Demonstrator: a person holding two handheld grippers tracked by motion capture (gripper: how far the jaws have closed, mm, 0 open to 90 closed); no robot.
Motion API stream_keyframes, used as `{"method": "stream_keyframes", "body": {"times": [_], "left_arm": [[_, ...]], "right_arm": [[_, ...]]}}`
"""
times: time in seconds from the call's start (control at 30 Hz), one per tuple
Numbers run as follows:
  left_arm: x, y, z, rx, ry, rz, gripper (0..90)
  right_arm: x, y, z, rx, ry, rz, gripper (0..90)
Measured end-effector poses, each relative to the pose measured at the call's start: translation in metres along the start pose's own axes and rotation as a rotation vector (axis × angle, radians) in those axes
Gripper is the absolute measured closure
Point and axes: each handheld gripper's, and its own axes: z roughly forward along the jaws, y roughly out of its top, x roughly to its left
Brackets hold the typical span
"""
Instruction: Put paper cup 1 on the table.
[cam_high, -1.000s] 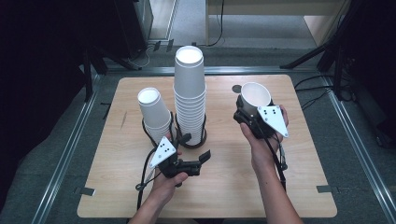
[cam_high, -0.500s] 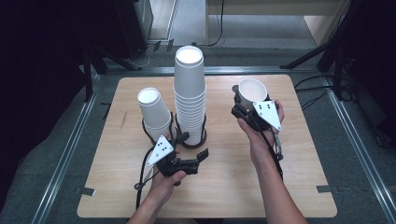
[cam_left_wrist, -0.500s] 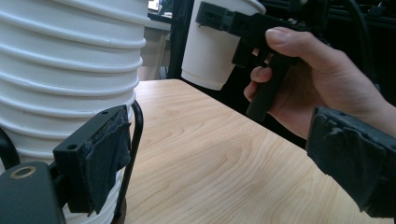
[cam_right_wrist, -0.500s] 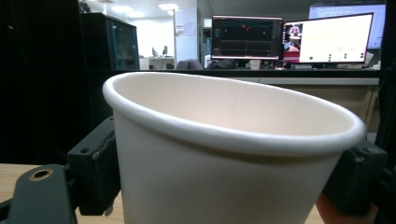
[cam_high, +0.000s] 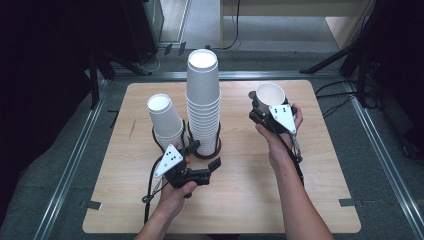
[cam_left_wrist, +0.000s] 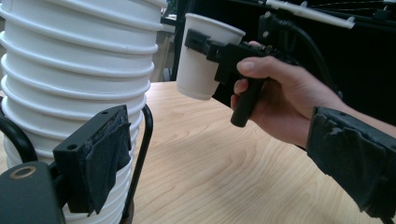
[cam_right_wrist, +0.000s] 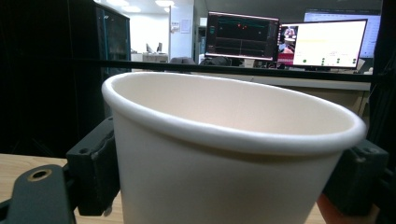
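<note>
One paper cup (cam_high: 270, 95) upright between the right claw's (cam_high: 263, 111) pads — gripped, clear above the table (cam_high: 240, 200).

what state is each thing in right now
single cup: upright, mouth up, held off the table
right gripper: shut on single cup, jaws just eased a little
tall stack: upside down, in a black wire holder
short stack: upside down, in its own holder
left gripper: open, by the tall stack's base
</note>
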Motion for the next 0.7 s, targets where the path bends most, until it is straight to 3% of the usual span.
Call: {"method": "stream_keyframes", "body": {"times": [0.7], "left_arm": [[0.004, 0.002, -0.004, -0.021, 0.008, -0.005, 7.0]], "right_arm": [[-0.012, -0.053, 0.026, 0.138, -0.003, -0.010, 14.1]]}}
